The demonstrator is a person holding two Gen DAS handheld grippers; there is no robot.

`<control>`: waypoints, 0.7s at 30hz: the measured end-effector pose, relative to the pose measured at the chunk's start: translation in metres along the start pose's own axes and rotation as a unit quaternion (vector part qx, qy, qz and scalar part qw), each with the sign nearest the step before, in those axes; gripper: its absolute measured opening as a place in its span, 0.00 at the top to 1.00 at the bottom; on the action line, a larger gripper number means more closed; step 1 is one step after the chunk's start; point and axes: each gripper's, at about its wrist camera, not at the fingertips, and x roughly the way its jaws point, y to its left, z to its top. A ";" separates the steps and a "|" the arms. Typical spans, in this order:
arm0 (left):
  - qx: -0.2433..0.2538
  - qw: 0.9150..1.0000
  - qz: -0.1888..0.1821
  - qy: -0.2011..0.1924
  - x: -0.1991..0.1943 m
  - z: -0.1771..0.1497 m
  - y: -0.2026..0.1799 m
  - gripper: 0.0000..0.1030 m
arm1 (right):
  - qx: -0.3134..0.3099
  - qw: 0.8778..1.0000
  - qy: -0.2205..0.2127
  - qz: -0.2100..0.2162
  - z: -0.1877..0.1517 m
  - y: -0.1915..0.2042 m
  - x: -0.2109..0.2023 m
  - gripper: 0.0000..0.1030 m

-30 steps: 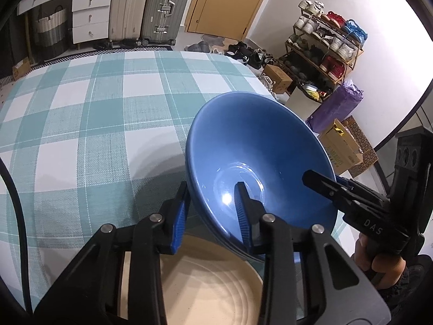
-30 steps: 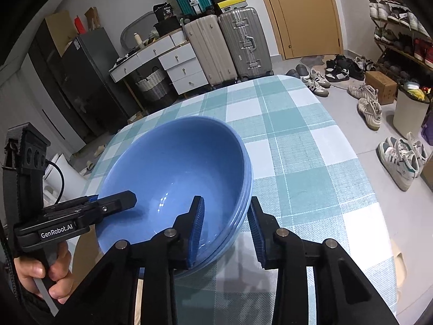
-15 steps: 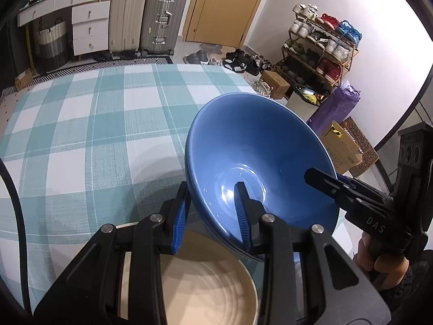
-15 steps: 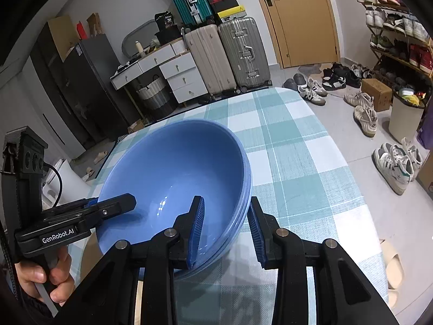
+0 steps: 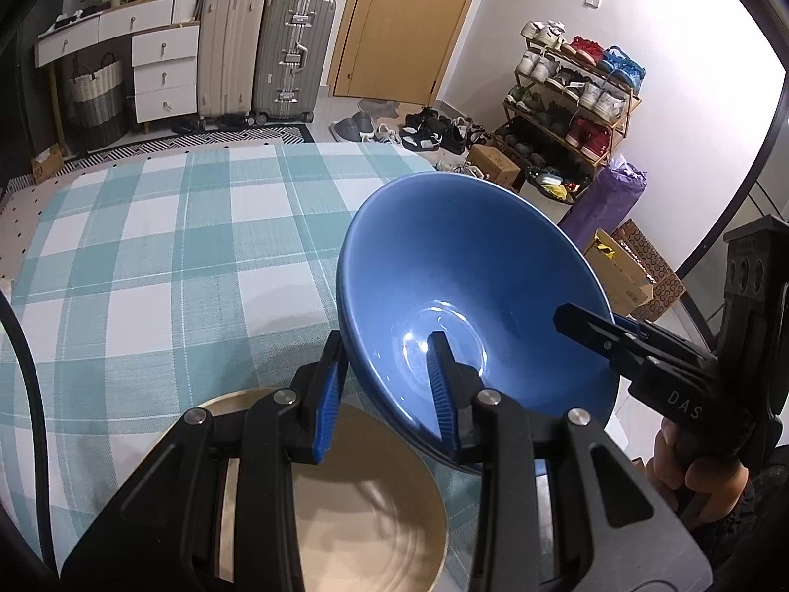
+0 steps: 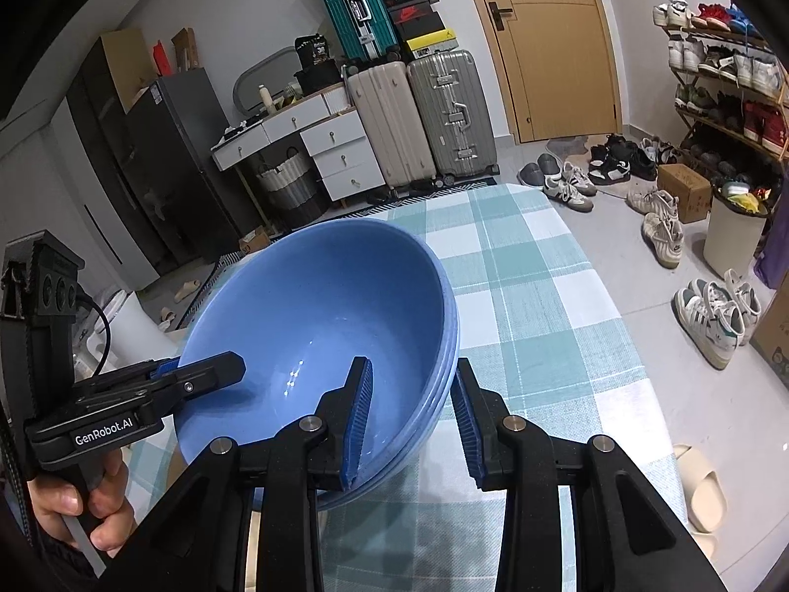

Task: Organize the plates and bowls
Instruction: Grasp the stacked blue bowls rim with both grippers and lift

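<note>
Bowls [image 5: 473,296] now lifted higher off the counter [image 5: 162,266] than a second ago, stack clear to carry; left gripper [image 5: 389,394] and right gripper [image 6: 412,419] each with jaws narrowly parted, clamped on opposite rims; beige plate [image 5: 365,533] directly below near edge, in the way of lowering

The bowls [image 5: 473,296], clamped at opposite rims by the left gripper [image 5: 389,394] and right gripper [image 6: 412,419], now hang higher above the table [image 5: 148,256] than a second ago. More of the beige plate [image 5: 365,508] shows beneath them, and more floor and far wall are in view.
</note>
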 end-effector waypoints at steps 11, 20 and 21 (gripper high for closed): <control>-0.005 1.000 0.005 -0.021 -0.044 -0.014 -0.001 0.71 | -0.015 1.000 -0.007 0.004 -0.004 0.026 -0.018 0.67; -0.013 0.999 0.012 -0.036 -0.081 -0.028 0.008 0.71 | -0.032 0.999 -0.011 0.009 -0.007 0.052 -0.026 0.67; -0.014 0.999 0.014 -0.037 -0.085 -0.030 0.009 0.71 | -0.034 0.999 -0.010 0.011 -0.007 0.054 -0.025 0.67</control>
